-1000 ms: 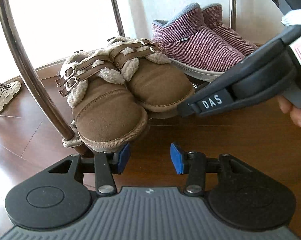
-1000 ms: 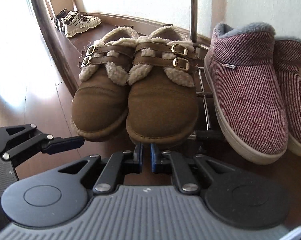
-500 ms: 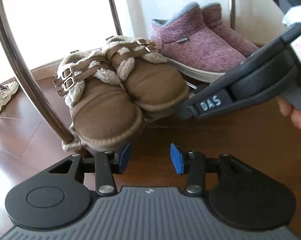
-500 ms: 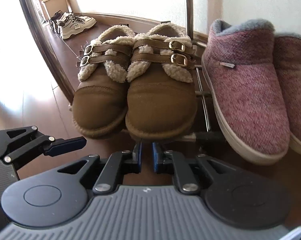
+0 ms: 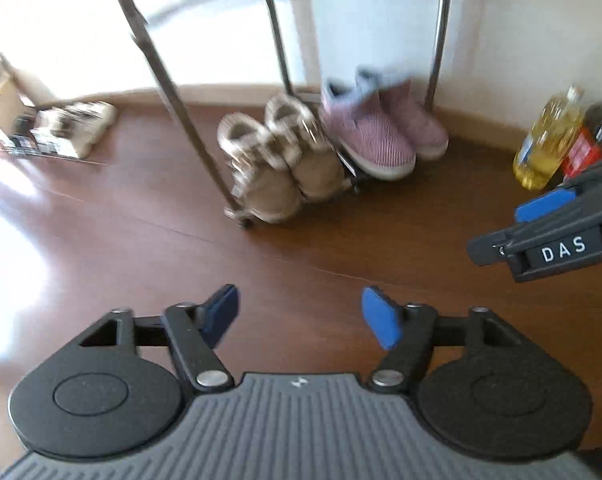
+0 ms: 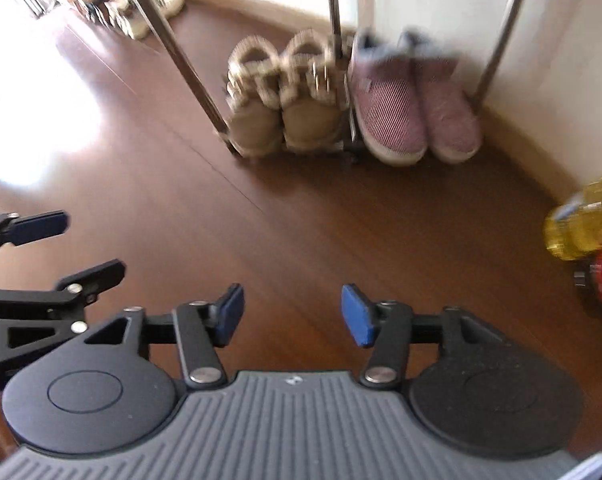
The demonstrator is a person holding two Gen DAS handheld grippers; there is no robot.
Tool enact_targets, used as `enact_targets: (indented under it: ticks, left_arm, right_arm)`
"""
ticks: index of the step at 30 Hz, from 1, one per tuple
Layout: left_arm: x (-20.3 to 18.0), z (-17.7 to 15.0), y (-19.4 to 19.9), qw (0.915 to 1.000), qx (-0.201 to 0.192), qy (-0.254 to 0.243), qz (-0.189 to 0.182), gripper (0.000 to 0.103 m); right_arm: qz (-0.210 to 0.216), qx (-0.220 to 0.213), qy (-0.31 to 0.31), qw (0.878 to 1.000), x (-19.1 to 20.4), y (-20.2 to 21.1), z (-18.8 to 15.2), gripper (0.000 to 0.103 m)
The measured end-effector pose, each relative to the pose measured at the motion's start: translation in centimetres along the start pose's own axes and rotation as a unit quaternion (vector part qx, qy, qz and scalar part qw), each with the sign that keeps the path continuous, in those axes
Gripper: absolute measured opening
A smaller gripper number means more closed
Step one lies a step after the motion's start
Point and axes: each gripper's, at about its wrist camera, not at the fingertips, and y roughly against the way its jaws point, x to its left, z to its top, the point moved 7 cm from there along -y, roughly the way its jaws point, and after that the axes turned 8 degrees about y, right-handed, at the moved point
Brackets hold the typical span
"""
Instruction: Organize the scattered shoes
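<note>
Shoes sit in two pairs on the low bar of the metal rack (image 6: pixel 189 52): brown fuzzy shoes (image 6: pixel 281 100) on the left, pink slippers (image 6: pixel 413 108) just beside them. They look soft and light, so a pinch at the heel rim or the side should hold one. White sneakers (image 5: pixel 73 128) lie well apart on the wood floor (image 6: pixel 321 220) and likely go next. The left gripper (image 5: pixel 301 316) and right gripper (image 6: pixel 293 314) are both opening wide, with nothing between the jaws. The rack's slanted pole and a yellow oil bottle (image 5: pixel 549 144) could get bumped.
</note>
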Motion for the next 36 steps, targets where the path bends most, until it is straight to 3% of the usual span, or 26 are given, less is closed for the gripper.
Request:
enact_targets:
  ticks: [1,3,6,8,11,15,17,21,27,34,36]
  left_arm:
    - [-0.3,1.1,4.0,0.9998,-0.015,0.011,0.007,0.092]
    - [-0.9,3.5,13.8,0.9976,-0.051,0.04,0.024,0.096]
    - [-1.8,5.2,22.4,0.9935,-0.083,0.07,0.036,0.1]
    - [-3.0,5.3,29.8,0.9872,-0.115,0.101,0.044,0.103]
    - [-4.6,3.8,35.8,0.9791,-0.147,0.134,0.039,0.103]
    - [-6.8,-0.6,43.3,0.9742,-0.144,0.157,0.076,0.103]
    - [-8.0,-3.0,47.7,0.9702,-0.145,0.164,0.104,0.103]
    - [-11.4,-5.0,53.5,0.9715,-0.148,0.155,0.102,0.103]
    - [-16.4,-7.2,58.5,0.9575,-0.176,0.194,0.121,0.103]
    - [-26.7,-10.2,61.6,0.9479,-0.157,0.241,0.136,0.103]
    - [-28.7,-10.3,62.4,0.9468,-0.159,0.246,0.135,0.103]
  right_arm:
    - [-0.002,-0.015,0.005,1.0,0.3,3.3,0.4,0.07]
    - [-0.012,-0.056,0.023,0.998,1.2,11.3,1.2,0.087]
    - [-0.036,-0.14,0.054,0.988,2.0,22.2,1.7,0.101]
    - [-0.057,-0.209,0.069,0.974,2.4,29.9,0.8,0.102]
    - [-0.09,-0.28,0.067,0.953,2.5,38.5,-1.9,0.102]
    - [-0.123,-0.313,0.039,0.941,2.4,45.7,-7.5,0.102]
    - [-0.101,-0.305,0.023,0.947,2.6,50.3,-11.1,0.102]
    - [-0.09,-0.313,0.04,0.945,2.7,56.1,-15.0,0.102]
    - [-0.05,-0.32,0.03,0.946,1.1,62.1,-19.9,0.102]
    - [-0.048,-0.31,0.058,0.948,-4.8,67.7,-27.6,0.102]
    - [-0.066,-0.313,0.061,0.946,-7.6,69.7,-30.1,0.102]
